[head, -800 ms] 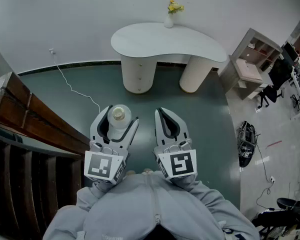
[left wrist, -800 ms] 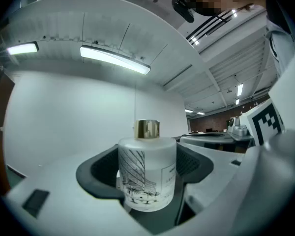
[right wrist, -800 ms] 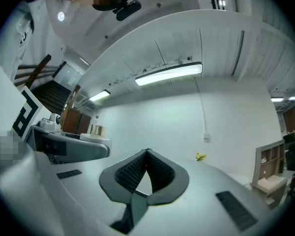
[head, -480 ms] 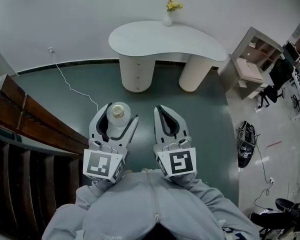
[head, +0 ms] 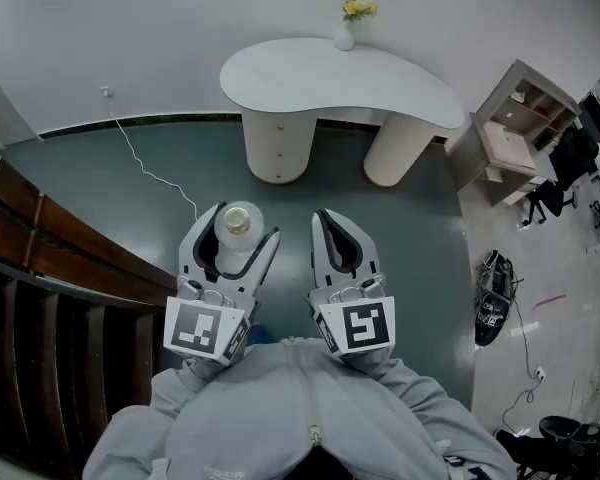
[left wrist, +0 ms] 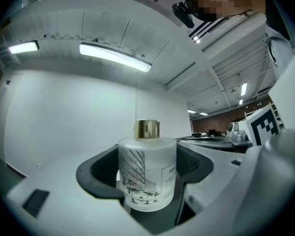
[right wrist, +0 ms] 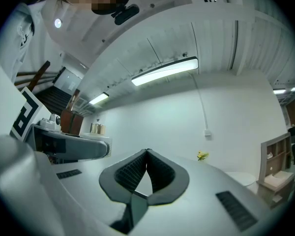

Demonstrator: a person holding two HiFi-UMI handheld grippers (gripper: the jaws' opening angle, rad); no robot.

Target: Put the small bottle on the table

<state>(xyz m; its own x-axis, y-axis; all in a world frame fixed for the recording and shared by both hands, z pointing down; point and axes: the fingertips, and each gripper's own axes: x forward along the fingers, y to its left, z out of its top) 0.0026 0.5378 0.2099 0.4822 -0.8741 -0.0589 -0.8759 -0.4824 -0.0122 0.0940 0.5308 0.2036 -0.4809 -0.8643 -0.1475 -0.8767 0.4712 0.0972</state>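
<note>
Item: small bottle (left wrist: 146,178), frosted white, gold cap, line drawing printed on its side. It stands upright between the pads of the left claw (head: 242,230), which is clamped on its body. Position: lower centre-left of the head view, above the dark green floor (head: 180,183) and well apart from the surface.

Item: right claw (right wrist: 146,154), jaws together at the tips, nothing between them. It is held just beside the left claw, at lower centre.

Item: surface (head: 310,73), white, kidney-shaped, on two rounded pedestals, upper centre against the wall. A vase of yellow flowers (head: 348,23) stands at its far edge.

Item: white cable (head: 145,168) running across the floor, upper left.

Item: grey sleeves (head: 300,418), bottom edge.
</note>
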